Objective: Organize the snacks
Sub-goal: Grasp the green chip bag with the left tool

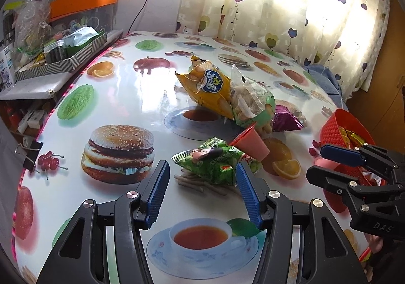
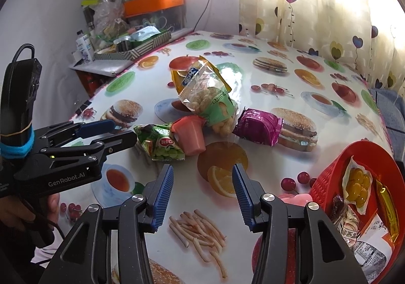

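Five snacks are left loose on the table (image 2: 253, 74) by my count; several packets already lie in the red basket (image 2: 326, 177), so I judge the job roughly half done.

Taking the red basket as my landmark: the purple packet (image 2: 258, 127) lies nearest it, out toward the middle of the table. Beyond that stands the pink jelly cup (image 2: 191, 136), tipped on its side, touching the green packet (image 2: 158, 143) on the side away from the basket. Behind the cup, farther again from the basket, the clear bag of puffs (image 2: 207, 96) leans against the yellow bag (image 1: 205, 86).

My left gripper (image 1: 202, 177) hangs over the green packet with its fingers apart; the packet sits just ahead of the tips, not clamped. My right gripper (image 2: 202, 182) hovers over bare tablecloth, near the basket, fingers apart and holding nothing.

Remaining work, in my judgement: all five loose items must go to the basket, the green packet most likely first. What lies in the basket's hidden near part I cannot tell.
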